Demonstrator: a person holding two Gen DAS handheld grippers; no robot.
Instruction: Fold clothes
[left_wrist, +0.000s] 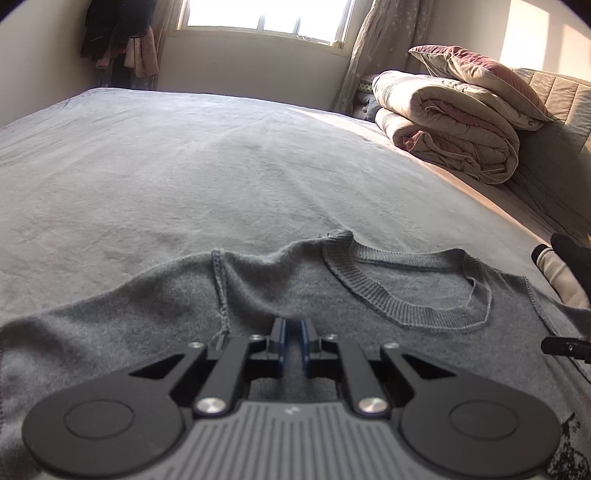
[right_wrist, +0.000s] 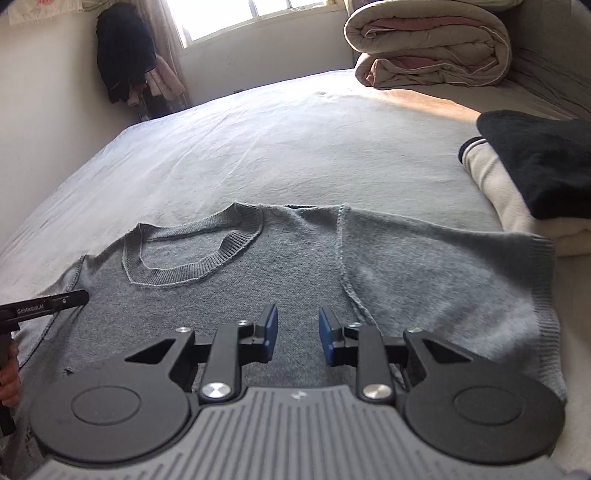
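While both claws hover low over the sweater (right_wrist: 280, 266), we note it lying flat on the bed (left_wrist: 184, 166), collar (right_wrist: 192, 251) toward the window (left_wrist: 266, 14) and seams showing on the outside. We see the left claw (left_wrist: 293, 341) nearly clenched, its blue pads (left_wrist: 282, 339) separated by a narrow gap with sweater fabric visible in between; we cannot tell whether any cloth is pinched. We see the right claw (right_wrist: 297, 334) released, pads (right_wrist: 271, 334) well apart, above the chest area just below the collar and beside the right shoulder seam. We observe one short sleeve (right_wrist: 450, 280) spread toward the bed's edge, near a stack of folded garments (right_wrist: 524, 173), black on cream. In the right wrist view we find the left claw's body at the far left edge, held by a hand (right_wrist: 9, 376). At the head of the bed we see a rolled quilt (left_wrist: 447, 125) with a pillow (left_wrist: 480, 74) on top. Dark clothes (left_wrist: 114, 29) hang in the corner beside the window.
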